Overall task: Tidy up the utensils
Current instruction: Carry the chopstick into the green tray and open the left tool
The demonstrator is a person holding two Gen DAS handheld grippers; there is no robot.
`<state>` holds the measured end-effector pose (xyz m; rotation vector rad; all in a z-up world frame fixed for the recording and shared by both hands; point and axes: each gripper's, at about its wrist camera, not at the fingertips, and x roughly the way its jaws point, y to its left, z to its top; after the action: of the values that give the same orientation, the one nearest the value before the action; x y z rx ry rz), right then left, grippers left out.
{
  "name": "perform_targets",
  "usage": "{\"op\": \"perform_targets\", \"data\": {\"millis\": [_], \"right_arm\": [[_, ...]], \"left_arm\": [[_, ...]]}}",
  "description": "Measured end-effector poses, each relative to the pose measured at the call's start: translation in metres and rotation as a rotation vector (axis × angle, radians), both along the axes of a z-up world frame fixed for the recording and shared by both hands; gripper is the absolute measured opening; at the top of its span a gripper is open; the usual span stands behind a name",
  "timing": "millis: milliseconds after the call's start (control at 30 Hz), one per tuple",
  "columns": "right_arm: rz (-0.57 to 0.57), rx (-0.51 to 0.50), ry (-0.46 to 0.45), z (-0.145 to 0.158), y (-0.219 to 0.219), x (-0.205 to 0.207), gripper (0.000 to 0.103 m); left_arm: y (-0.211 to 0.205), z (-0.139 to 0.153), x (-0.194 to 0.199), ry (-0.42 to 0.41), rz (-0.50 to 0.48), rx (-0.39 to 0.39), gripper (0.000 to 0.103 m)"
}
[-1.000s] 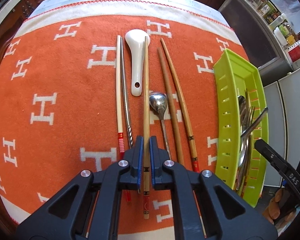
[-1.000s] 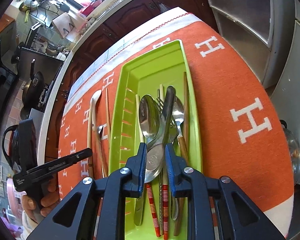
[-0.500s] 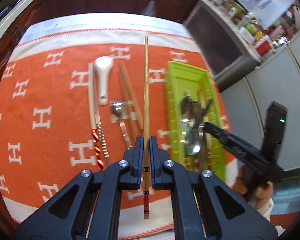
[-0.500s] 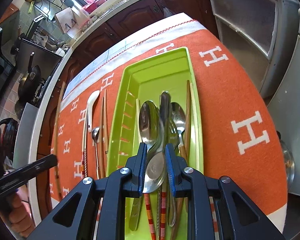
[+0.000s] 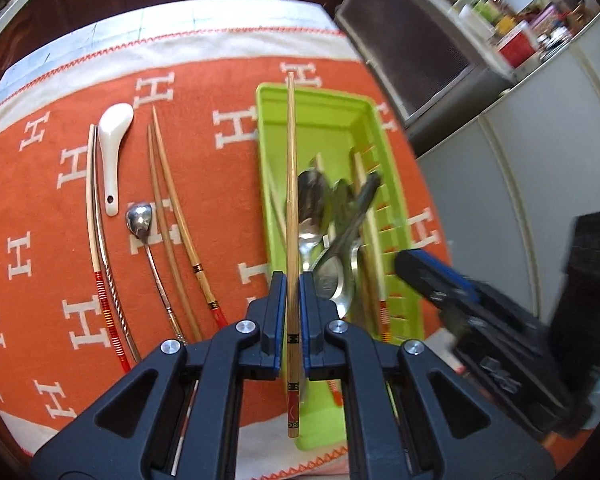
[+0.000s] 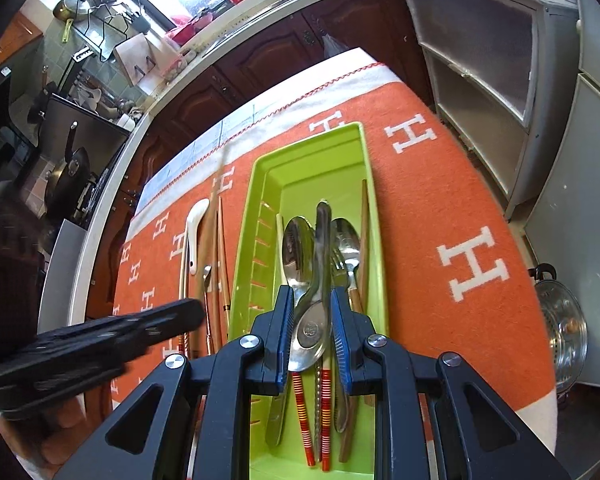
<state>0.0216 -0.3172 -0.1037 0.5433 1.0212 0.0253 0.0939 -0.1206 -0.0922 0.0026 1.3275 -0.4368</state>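
Left gripper (image 5: 293, 294) pinches a long bamboo chopstick (image 5: 291, 184) over the lime-green plastic tray (image 5: 342, 114); right gripper (image 6: 311, 322) clamps a steel spoon (image 6: 309, 334) above it. Risk: both crowd the tray and collide; chopstick may land across the piled cutlery.

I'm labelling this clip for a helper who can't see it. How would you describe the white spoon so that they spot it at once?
Start at the orange blanket with white H letters, left of the green tray. Among the utensils lying there in a row, the white ceramic soup spoon lies beside a pale chopstick. It alone is glossy white, short and broad, with a hole in its handle end; its neighbours are thin sticks and a metal spoon.
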Motion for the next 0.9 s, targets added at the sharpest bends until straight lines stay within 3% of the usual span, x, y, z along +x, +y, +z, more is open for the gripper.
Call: {"op": "perform_targets", "data": {"millis": [200,467,600,900], "right_arm": [[0.003,0.006,0.002,0.001,-0.001,-0.010,0.020],[0.026,-0.001,0.003,0.004,0.009,-0.012,0.020],[0.058,-0.011,0.001,0.007,0.021,-0.014,0.020],[0.141,-0.036,0.035,0.007,0.056,-0.022,0.027]], "left_arm": [[0.002,-0.015,0.001,0.041,0.004,0.001,0.004],[0.021,-0.008,-0.009,-0.008,0.021,0.036,0.004],[0.042,-0.006,-0.017,-0.040,0.045,0.079,0.004],[0.105,-0.009,-0.031,-0.033,0.154,0.078,0.004]]}}
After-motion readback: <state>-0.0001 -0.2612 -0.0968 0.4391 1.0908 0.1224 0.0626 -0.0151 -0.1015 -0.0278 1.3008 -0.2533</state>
